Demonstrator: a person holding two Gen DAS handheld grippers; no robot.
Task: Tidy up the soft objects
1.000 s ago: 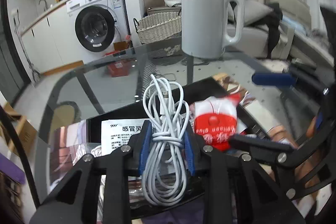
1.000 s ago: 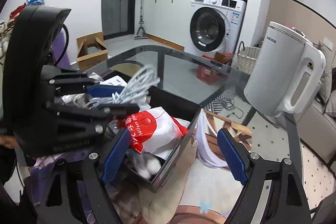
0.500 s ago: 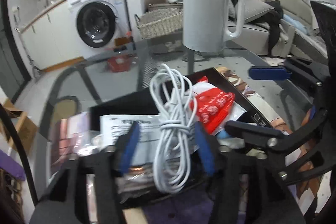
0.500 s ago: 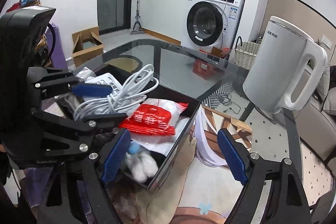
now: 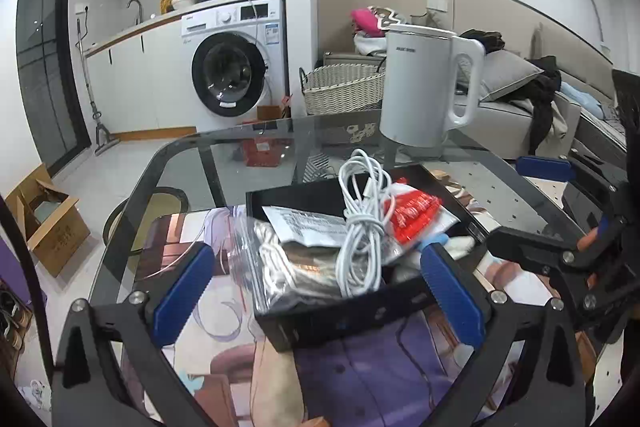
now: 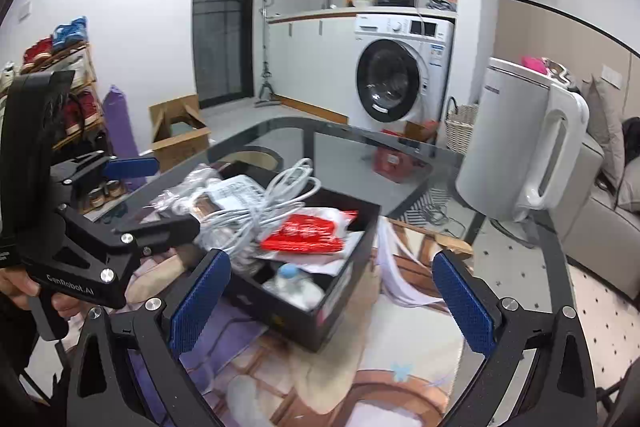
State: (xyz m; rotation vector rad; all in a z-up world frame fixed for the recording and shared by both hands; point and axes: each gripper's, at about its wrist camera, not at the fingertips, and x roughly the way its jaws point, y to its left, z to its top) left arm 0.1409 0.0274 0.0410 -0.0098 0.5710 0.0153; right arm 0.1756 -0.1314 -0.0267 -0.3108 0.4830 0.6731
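The left gripper (image 5: 316, 291) stands with its jaws spread wide; they have just been opening, and nothing is pinched between them. The white cable bundle (image 5: 362, 227) lies ahead of the left fingertips, draped over the contents of the black box (image 5: 340, 319), free of both pads. The right gripper (image 6: 332, 301) is likewise spread, its jaws having just widened further, with nothing between the pads; the near corner of the box sits in front of its gap.

Contents of the box, as seen from the right gripper: the cable bundle on the far left side, a red-and-white packet (image 6: 306, 231) ahead at centre, a white printed leaflet (image 6: 236, 191) beyond the cable, and a clear plastic bag (image 5: 276, 259) hanging over the box's left wall. A white kettle (image 6: 520, 143) stands well apart to the right on the glass table (image 6: 280, 135).

Step in hand, by my judgement: release complete, withdrawal pending.

Recommended procedure:
1. Keep both sets of jaws spread while backing away, so no pad snags a cable loop.
2. Draw the left gripper straight back along its pointing line; the loops stand above the box rim and could follow a sideways sweep.
3. Check that the cable sits inside the walls. One loop reaches toward the far rim.
4. Address the overhanging plastic bag next, gripping at the bulk rather than the loose film.
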